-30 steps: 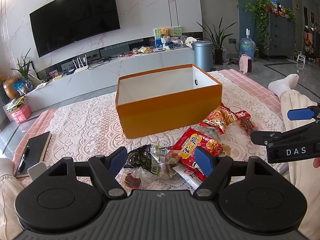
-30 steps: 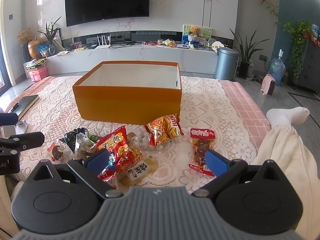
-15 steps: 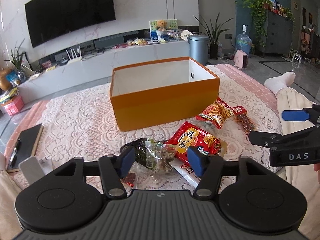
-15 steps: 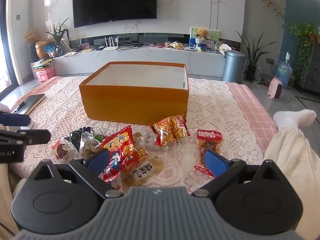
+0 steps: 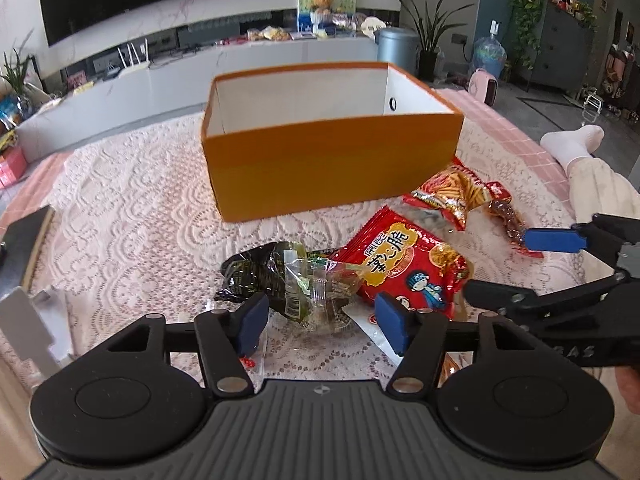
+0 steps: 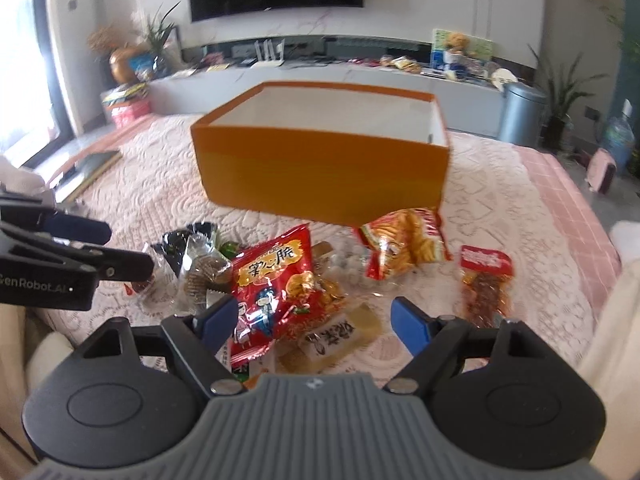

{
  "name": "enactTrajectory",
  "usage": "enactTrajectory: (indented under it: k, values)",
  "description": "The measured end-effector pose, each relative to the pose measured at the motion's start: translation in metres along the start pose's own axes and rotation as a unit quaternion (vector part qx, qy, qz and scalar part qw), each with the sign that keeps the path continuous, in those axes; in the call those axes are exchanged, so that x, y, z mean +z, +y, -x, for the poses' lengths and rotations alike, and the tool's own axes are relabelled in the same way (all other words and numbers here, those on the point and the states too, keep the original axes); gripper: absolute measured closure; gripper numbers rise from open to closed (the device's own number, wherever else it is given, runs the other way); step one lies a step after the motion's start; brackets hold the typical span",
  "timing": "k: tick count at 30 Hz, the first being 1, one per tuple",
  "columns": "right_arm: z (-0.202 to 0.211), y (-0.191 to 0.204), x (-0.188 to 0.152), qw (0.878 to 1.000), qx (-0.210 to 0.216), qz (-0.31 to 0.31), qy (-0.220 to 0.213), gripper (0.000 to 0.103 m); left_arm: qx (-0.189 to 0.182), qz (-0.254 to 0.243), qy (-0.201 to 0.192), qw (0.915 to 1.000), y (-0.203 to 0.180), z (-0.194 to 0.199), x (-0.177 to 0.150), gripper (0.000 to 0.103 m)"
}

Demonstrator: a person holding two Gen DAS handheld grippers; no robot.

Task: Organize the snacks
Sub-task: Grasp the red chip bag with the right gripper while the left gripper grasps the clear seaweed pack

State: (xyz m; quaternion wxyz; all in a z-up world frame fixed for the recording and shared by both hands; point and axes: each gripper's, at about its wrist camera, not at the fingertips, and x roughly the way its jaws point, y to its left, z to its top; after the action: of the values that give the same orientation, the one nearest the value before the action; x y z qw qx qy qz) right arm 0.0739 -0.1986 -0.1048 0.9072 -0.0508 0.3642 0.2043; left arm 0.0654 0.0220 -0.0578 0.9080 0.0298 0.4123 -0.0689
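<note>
Your left claw (image 5: 318, 318) is partly spread, its blue pads flanking the clear wrapped snack (image 5: 320, 292) without gripping it; your right claw (image 6: 310, 322) gapes wide over the red chip bag (image 6: 276, 284). Orange box (image 5: 332, 160) shows only white walls; snacks lie before it on the lace-covered tabletop (image 5: 132, 224).

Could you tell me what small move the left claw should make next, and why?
Probably ease the left claw forward and down, then close on the clear-wrapped snack. Its jaws are open with that packet lying between the fingertips, neither claw holds anything, and no snack shows inside the orange box, though its floor is hidden.
</note>
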Motion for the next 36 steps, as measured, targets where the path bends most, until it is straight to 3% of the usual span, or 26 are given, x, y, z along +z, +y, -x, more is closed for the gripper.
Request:
enactTrajectory:
  k: [6, 11, 17, 27, 36]
  values:
    - [-0.038, 0.014, 0.002, 0.998, 0.009, 0.051, 0.019, 0.022, -0.031, 0.016, 0.021, 0.9992, 0.009, -0.036, 0.0, 0.033]
    - [-0.063, 0.024, 0.001, 0.996, 0.001, 0.092, 0.022, 0.016, -0.03, 0.026, 0.032, 0.9987, 0.015, -0.06, -0.001, 0.045]
    - [-0.082, 0.03, 0.001, 0.995, 0.019, 0.097, 0.027, 0.016, -0.056, 0.05, 0.033, 0.9966, 0.022, -0.075, 0.0, 0.046]
    - [-0.089, 0.033, -0.003, 0.995, 0.014, 0.101, 0.022, 0.036, -0.066, 0.045, 0.037, 0.9962, 0.016, -0.087, -0.001, 0.057]
    - [-0.081, 0.036, -0.002, 0.994, 0.013, 0.109, 0.011, 0.044, -0.057, 0.056, 0.033, 0.9963, 0.017, -0.08, -0.003, 0.063]
